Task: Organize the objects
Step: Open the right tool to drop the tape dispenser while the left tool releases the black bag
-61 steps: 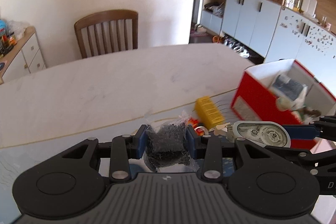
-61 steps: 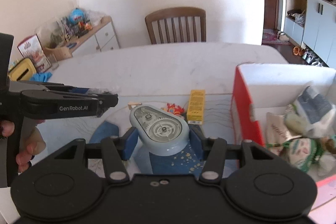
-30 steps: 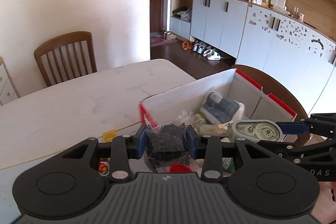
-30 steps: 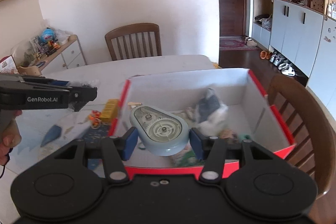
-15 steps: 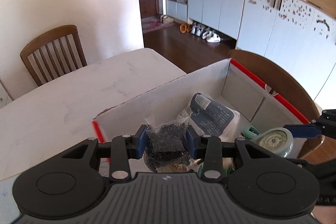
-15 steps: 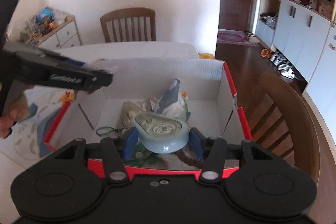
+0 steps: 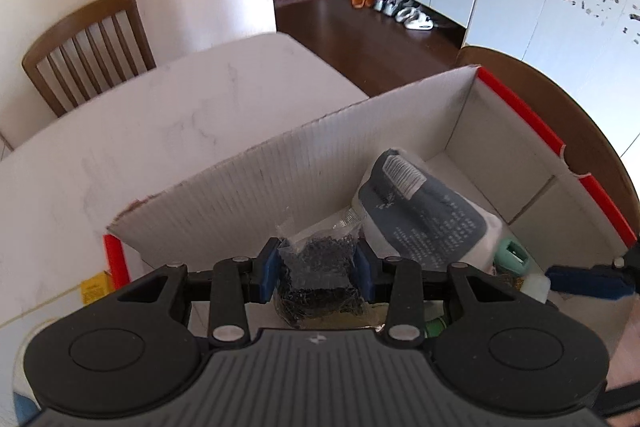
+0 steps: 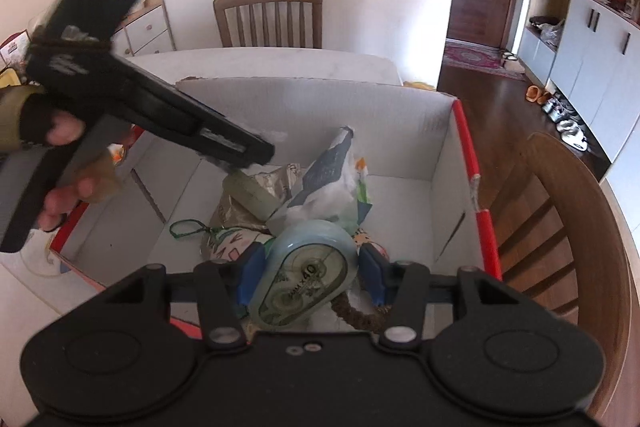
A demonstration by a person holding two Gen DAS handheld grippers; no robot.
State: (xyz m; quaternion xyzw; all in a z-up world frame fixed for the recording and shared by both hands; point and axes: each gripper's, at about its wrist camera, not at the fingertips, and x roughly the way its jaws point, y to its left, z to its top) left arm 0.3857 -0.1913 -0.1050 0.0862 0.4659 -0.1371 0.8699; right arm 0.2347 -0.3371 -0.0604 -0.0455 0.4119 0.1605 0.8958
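My left gripper (image 7: 318, 275) is shut on a small clear bag of black bits (image 7: 320, 279) and hangs over the near-left corner of the red-and-white cardboard box (image 7: 520, 107). The right wrist view shows the same left gripper (image 8: 264, 151) reaching into the box (image 8: 466, 131) from the left, held by a person's hand. My right gripper (image 8: 308, 277) is shut on a pale blue tape dispenser (image 8: 308, 275), tilted with its printed side up, low over the box's near side. One blue right fingertip (image 7: 588, 281) shows at the right edge of the left wrist view.
The box holds a grey-and-white packet (image 7: 420, 219), a round green puck (image 8: 250, 197), a green cord (image 8: 188, 227) and other wrappers. A wooden chair (image 8: 560, 227) stands against the box's right side. On the white table (image 7: 160, 131) lies a yellow box (image 7: 94, 289).
Both grippers have come lower over the box and tipped down into it. The tape dispenser has rolled in the right jaws and now shows its printed side.
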